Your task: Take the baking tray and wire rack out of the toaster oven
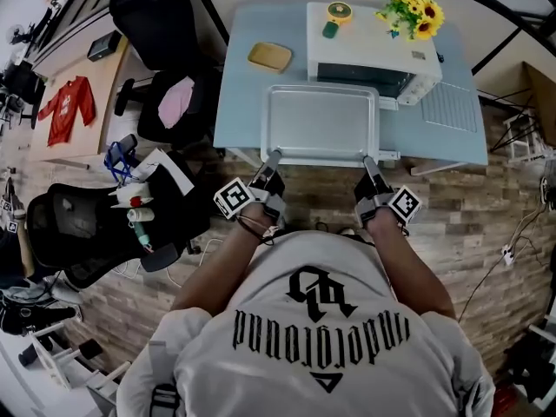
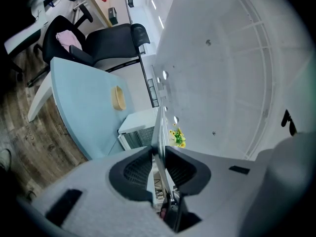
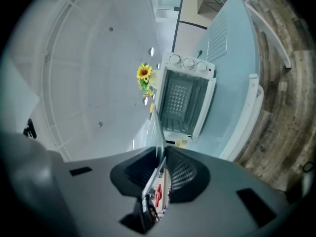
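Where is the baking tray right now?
Head view, centre: baking tray in front of the toaster oven, near rim clamped by left gripper and right gripper.

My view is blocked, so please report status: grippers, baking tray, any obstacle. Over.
Left gripper and right gripper shut on near edge of baking tray. Tray out, in front of toaster oven. Wire rack on table beside oven. No obstacle seen.

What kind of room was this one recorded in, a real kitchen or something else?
Probably an office or lab workroom, not a kitchen: black office chairs stand beside the pale blue table, the toaster oven sits on that table, and cables trail over the wood-look floor.
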`<state>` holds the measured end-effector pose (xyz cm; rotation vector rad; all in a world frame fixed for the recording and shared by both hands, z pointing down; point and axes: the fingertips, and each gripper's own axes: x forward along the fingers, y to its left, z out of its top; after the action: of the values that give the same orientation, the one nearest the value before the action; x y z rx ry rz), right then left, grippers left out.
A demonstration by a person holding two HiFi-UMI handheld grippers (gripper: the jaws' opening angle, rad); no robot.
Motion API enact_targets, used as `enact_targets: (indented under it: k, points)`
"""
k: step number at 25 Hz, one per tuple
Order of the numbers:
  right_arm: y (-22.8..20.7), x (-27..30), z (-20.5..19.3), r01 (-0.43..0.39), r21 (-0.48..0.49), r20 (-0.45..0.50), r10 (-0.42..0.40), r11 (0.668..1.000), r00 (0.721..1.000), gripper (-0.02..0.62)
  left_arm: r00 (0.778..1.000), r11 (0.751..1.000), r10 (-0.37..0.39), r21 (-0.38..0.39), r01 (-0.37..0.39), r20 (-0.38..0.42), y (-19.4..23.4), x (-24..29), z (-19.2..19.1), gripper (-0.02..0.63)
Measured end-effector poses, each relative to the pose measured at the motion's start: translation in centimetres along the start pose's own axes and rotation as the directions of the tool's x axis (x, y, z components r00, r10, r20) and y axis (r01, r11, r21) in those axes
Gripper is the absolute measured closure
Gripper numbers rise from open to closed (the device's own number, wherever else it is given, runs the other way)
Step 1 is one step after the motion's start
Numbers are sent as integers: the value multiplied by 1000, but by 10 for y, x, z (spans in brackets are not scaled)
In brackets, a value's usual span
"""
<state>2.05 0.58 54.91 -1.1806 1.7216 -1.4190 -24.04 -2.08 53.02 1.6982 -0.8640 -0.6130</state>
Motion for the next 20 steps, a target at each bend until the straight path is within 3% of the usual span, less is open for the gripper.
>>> enact_targets:
  k: [7,20]
  points:
    - [23,40,-52,3,-18,7,-3,1000,1000,529,999,999,-40,-12,40,-3,11,-26,62,520]
    - [59,95,-141,-17,-32,-18,16,999,1000,528,999,999,-38,-20,39,39,38,-91,149,522]
